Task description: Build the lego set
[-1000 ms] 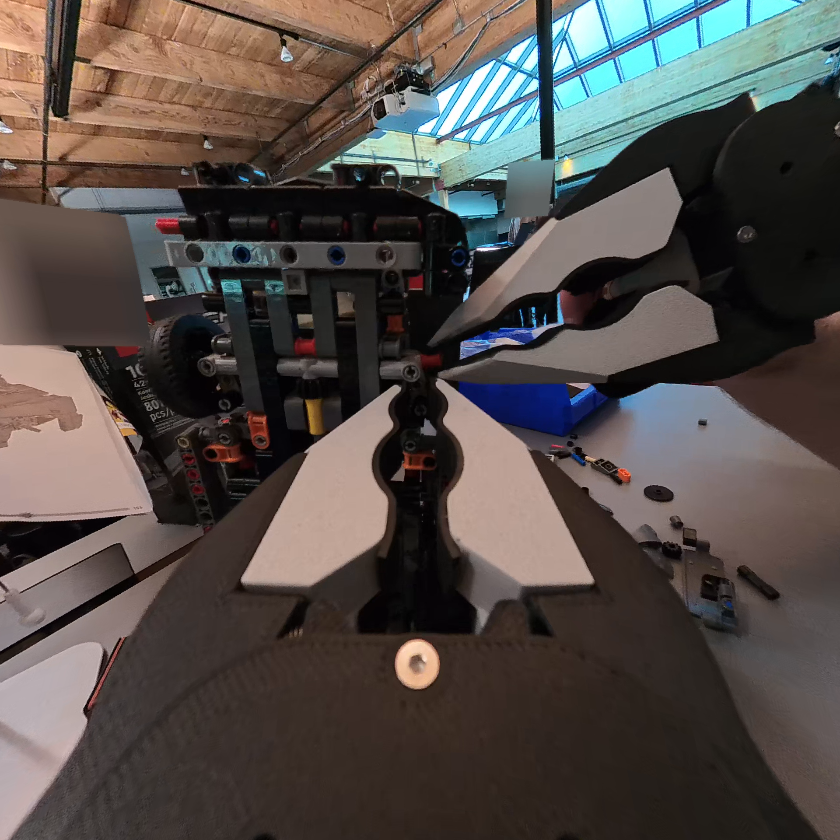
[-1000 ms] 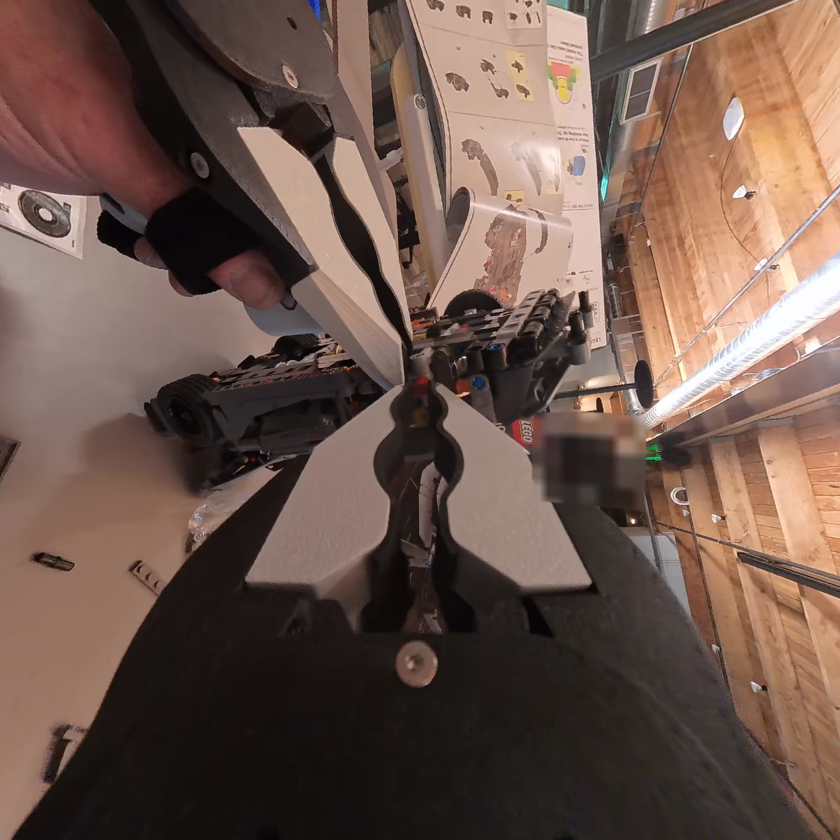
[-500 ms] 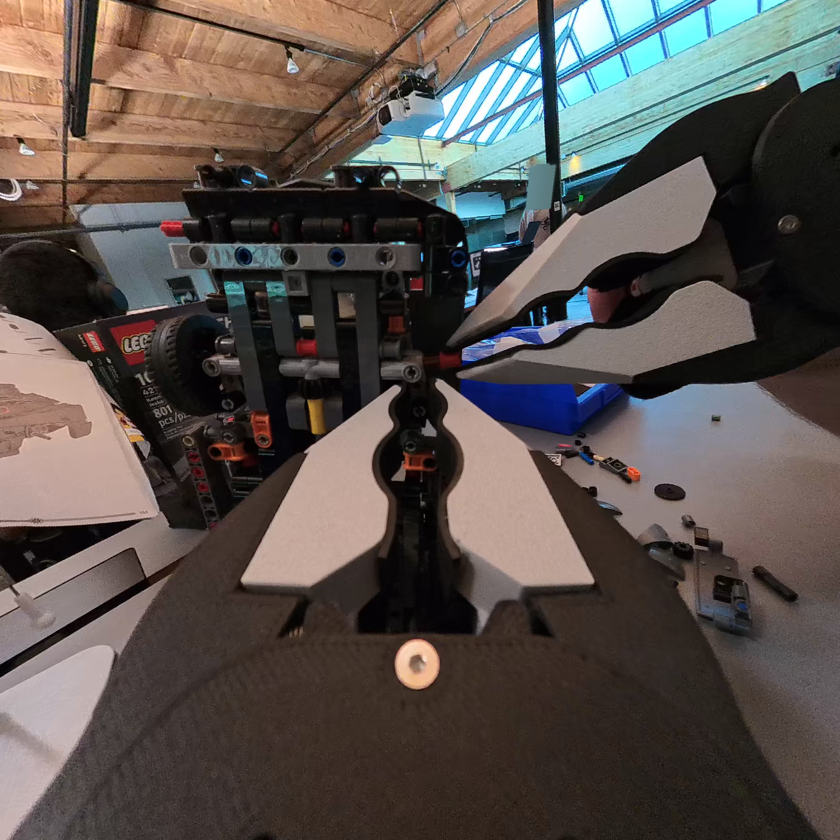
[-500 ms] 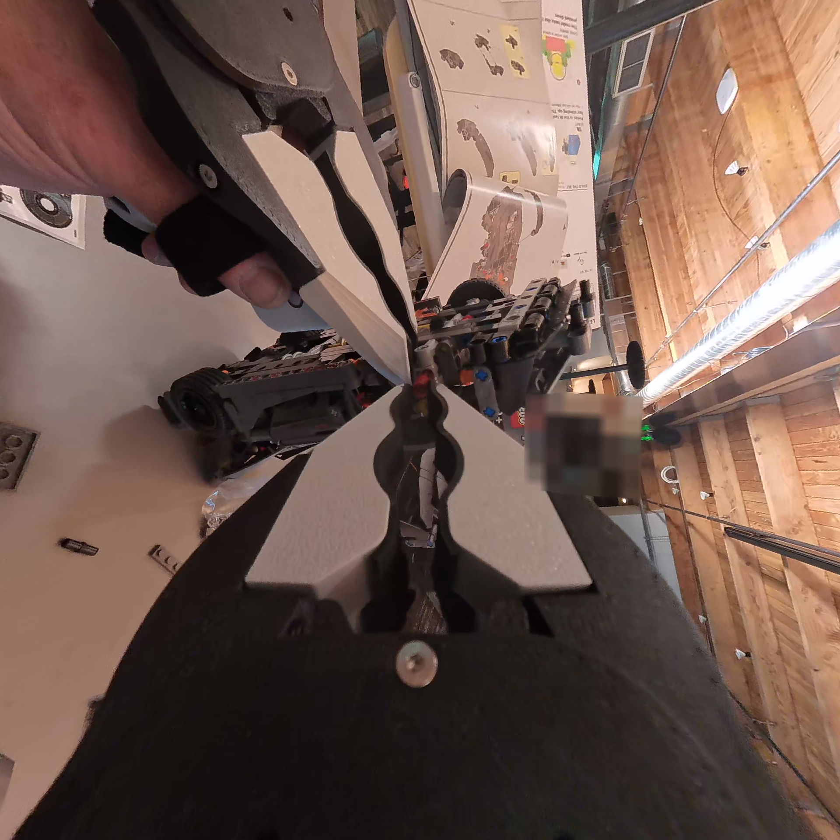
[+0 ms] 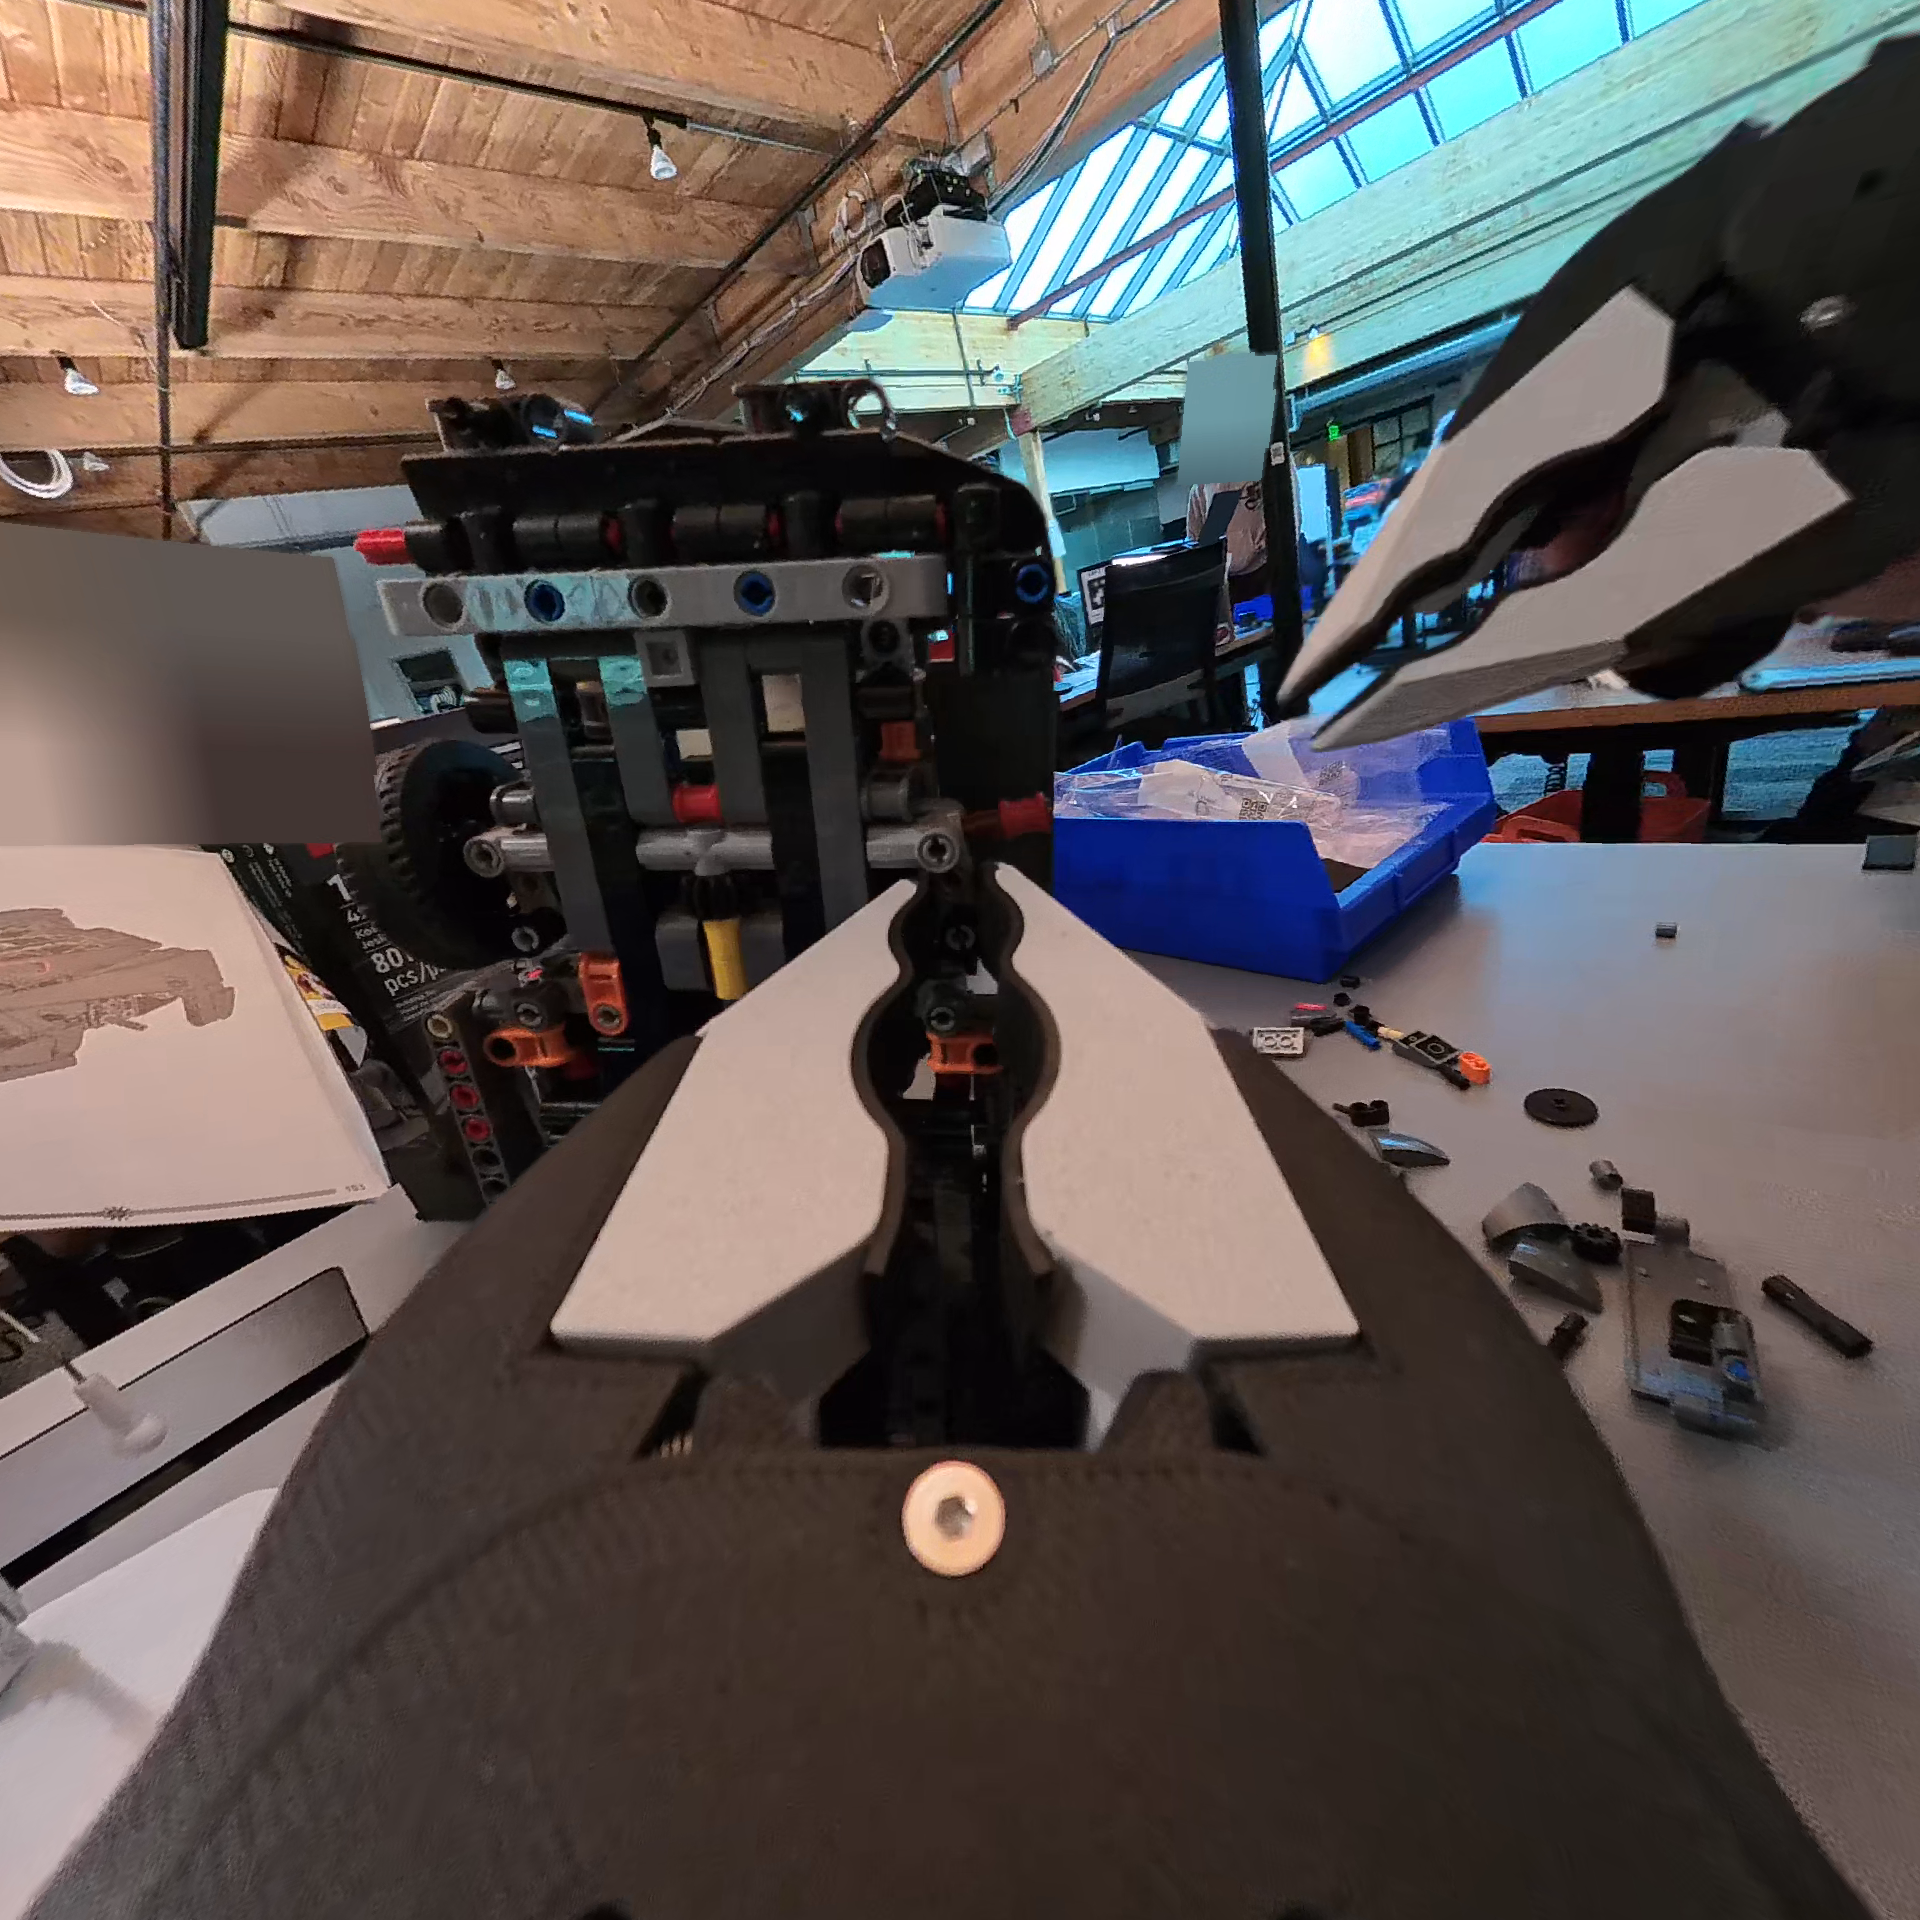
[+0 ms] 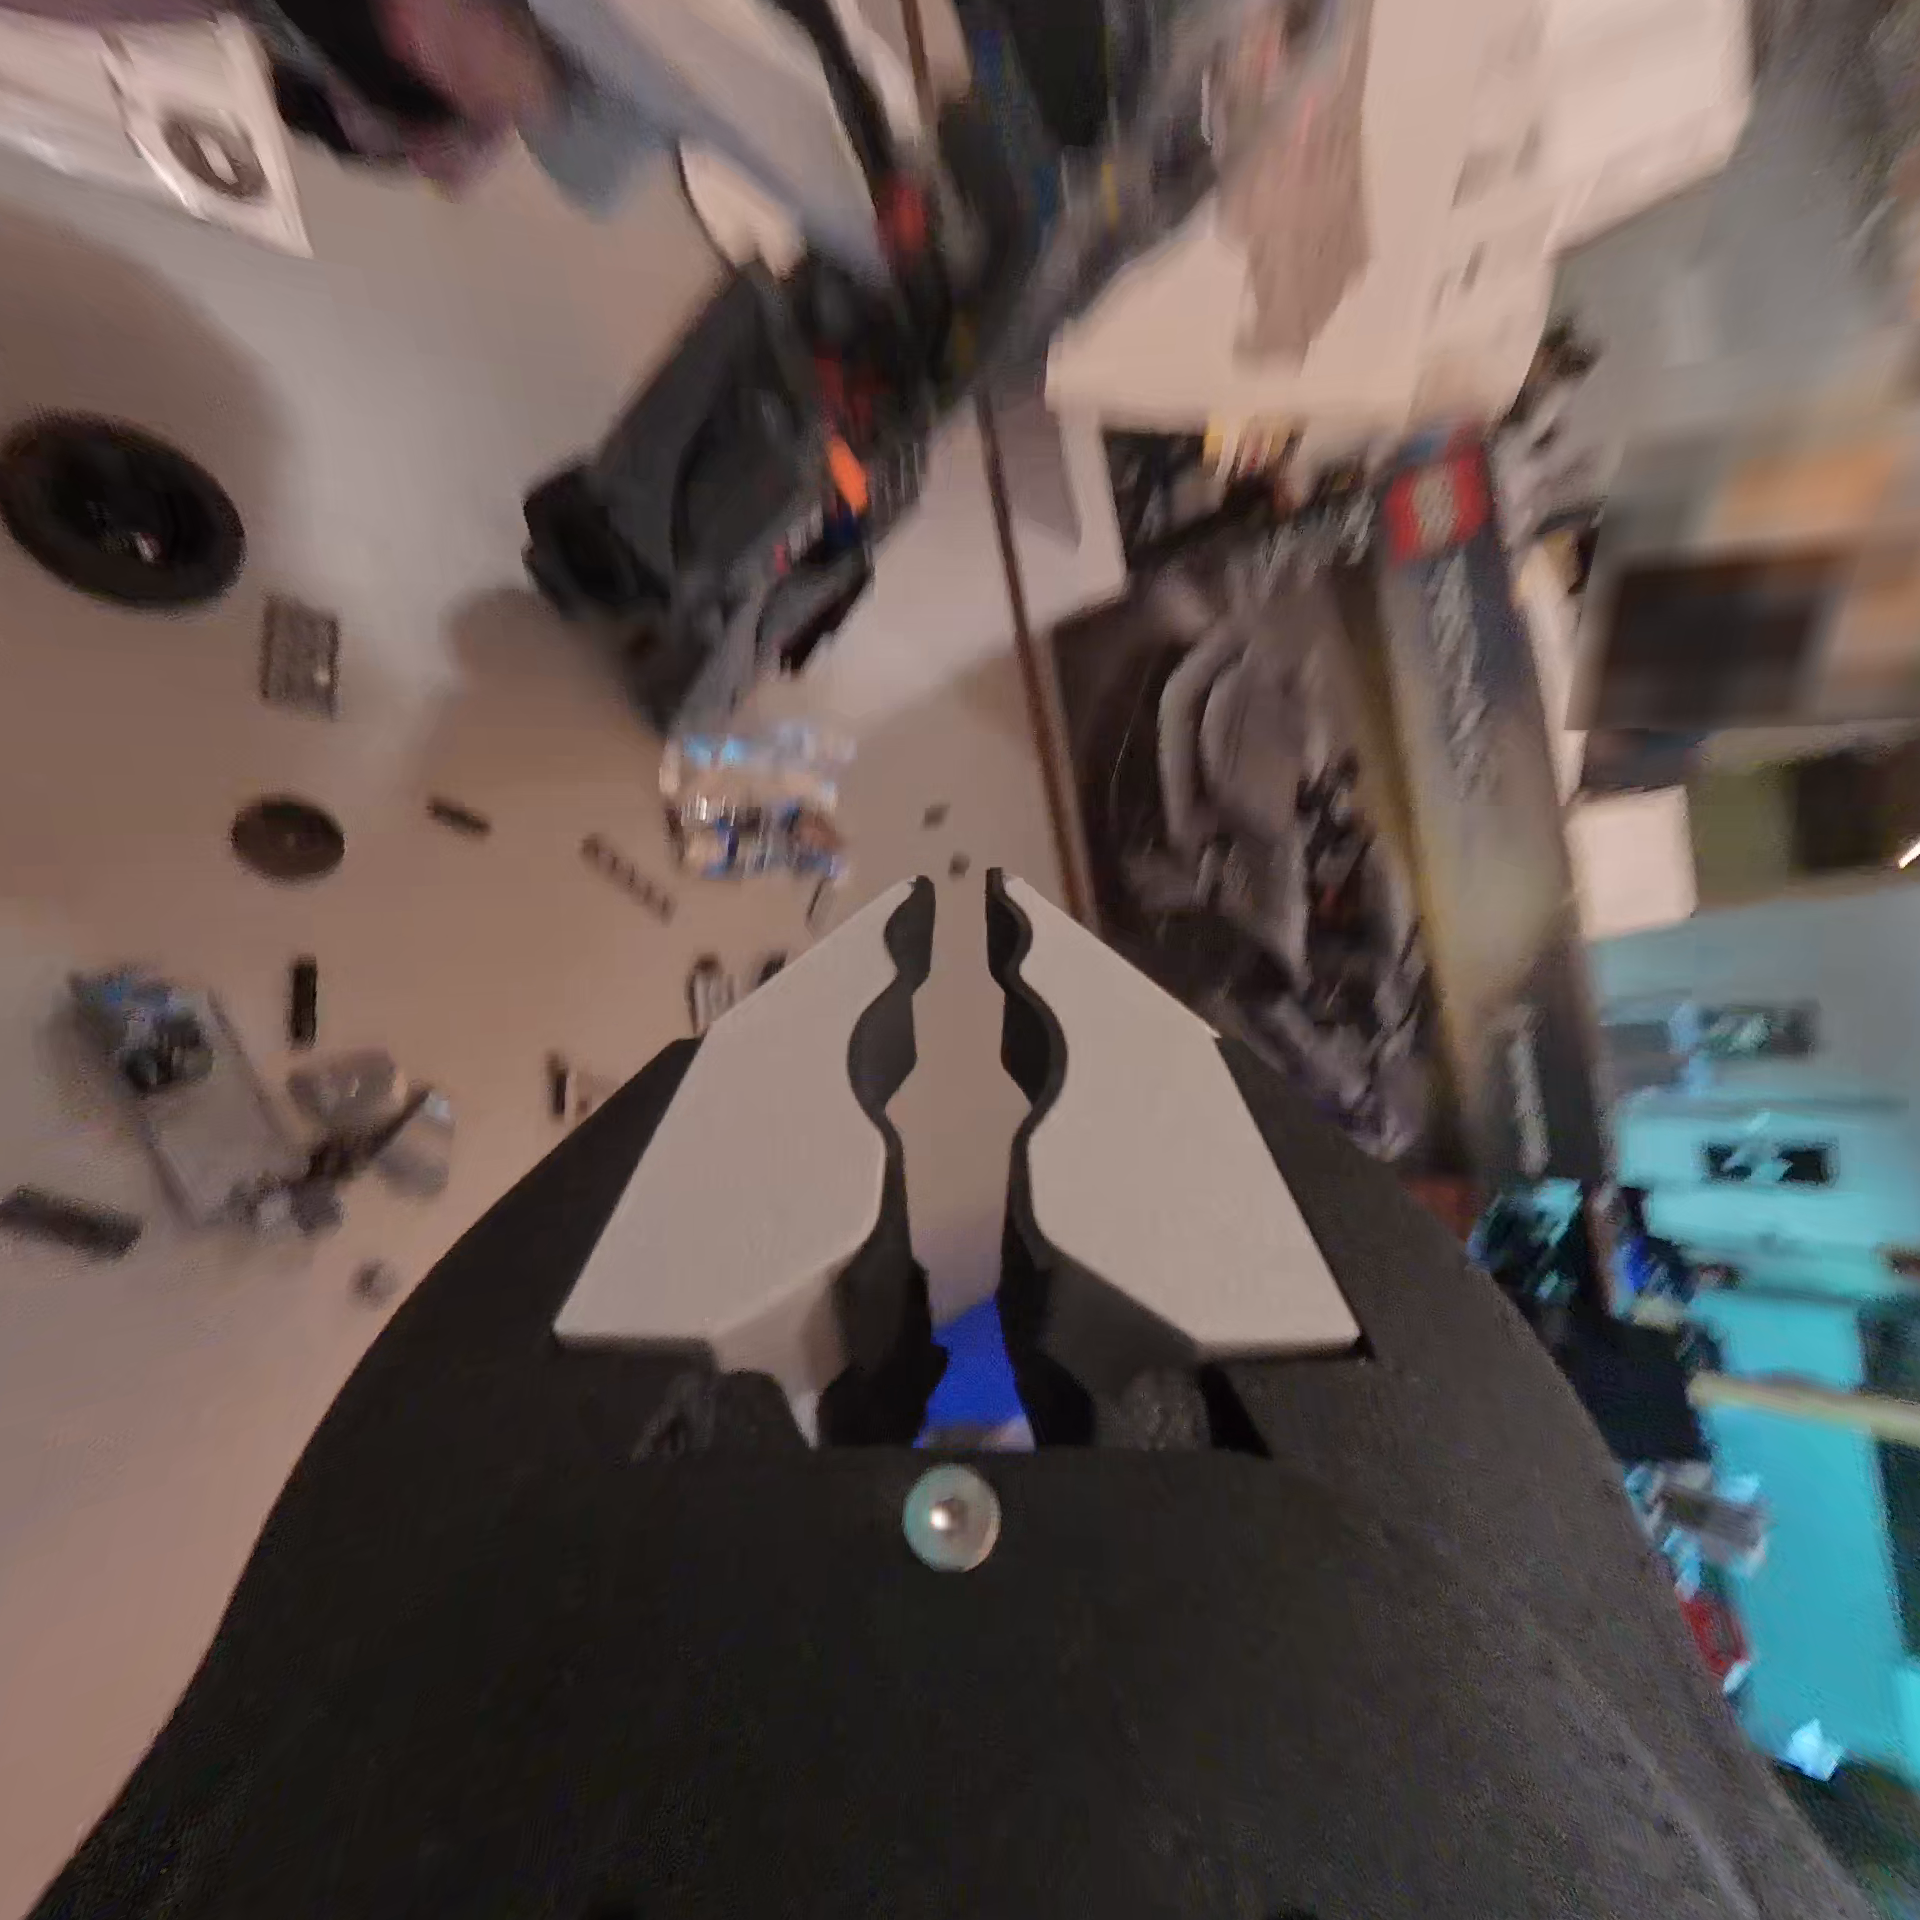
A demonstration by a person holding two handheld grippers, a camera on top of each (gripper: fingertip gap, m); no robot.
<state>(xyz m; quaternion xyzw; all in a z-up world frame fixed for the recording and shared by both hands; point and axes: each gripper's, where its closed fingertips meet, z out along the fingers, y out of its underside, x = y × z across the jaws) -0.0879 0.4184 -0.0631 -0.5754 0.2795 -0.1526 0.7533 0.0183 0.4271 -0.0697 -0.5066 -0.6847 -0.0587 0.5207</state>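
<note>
The lego model (image 5: pixel 707 665), a dark grey and black vehicle chassis with a wheel, stands on end in the left wrist view. My left gripper (image 5: pixel 956 881) is shut on its lower edge and holds it upright. A red pin (image 5: pixel 1016 814) sticks out of the model's right side. My right gripper (image 5: pixel 1304 719) hangs up and to the right of the model, apart from it. In the blurred right wrist view the right gripper (image 6: pixel 958 883) is slightly open and empty, and the model (image 6: pixel 727 520) lies farther off.
A blue bin (image 5: pixel 1247 894) with plastic bags stands right of the model. Several loose parts (image 5: pixel 1683 1340) lie on the grey table at the right. An open instruction booklet (image 5: pixel 156 1039) and the set's box (image 6: pixel 1299 831) stand at the left. A black wheel (image 6: pixel 120 509) lies apart. Spacing between my two grippers at the tips: around 12 cm.
My right gripper let go of the red pin at the model's side, opened a little and swung away up and to the right. The left gripper still holds the model.
</note>
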